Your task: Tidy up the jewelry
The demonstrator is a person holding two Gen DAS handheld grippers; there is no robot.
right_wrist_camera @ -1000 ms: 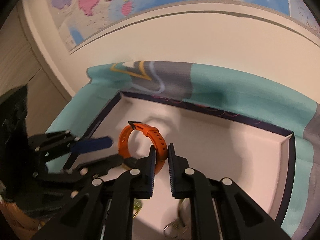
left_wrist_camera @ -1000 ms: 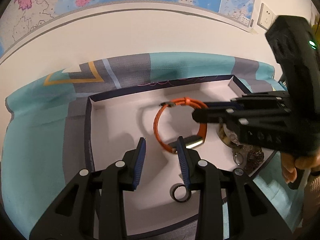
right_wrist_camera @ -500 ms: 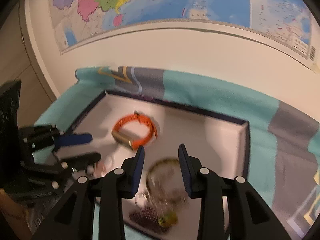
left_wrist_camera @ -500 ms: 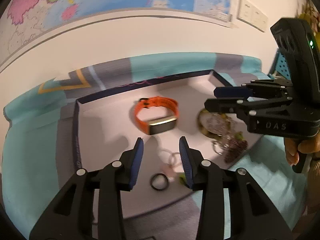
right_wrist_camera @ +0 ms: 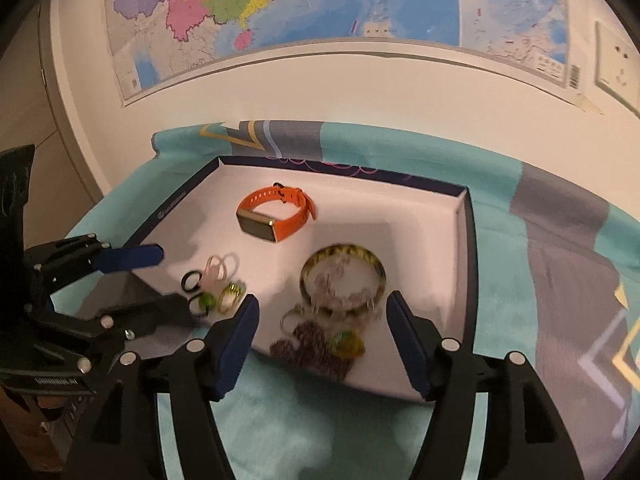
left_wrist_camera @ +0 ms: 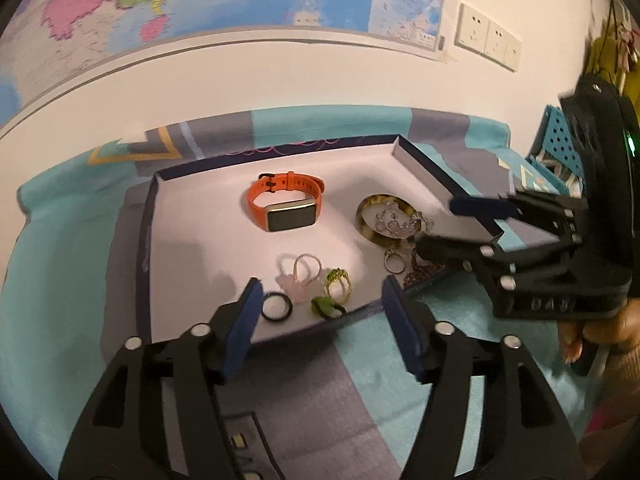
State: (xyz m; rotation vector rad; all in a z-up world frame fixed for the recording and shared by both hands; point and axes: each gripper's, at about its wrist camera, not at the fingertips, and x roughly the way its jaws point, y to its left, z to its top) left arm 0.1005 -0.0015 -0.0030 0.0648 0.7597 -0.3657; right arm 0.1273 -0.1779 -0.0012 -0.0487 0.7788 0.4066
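Note:
An orange band watch lies in a white-lined box lid, also seen in the right wrist view. In the lid are a yellow-brown bangle with clear beads, a black ring, a pink ring, a gold ring with a green stone and a dark beaded piece. My left gripper is open and empty at the lid's near edge. My right gripper is open and empty above the beaded piece.
The lid lies on a teal and grey patterned cloth. A white wall with a map and wall sockets stands behind. A blue perforated basket is at the far right.
The right gripper let go of the orange watch, which now lies flat in the lid. Both grippers opened wide and drew back towards the lid's near edge.

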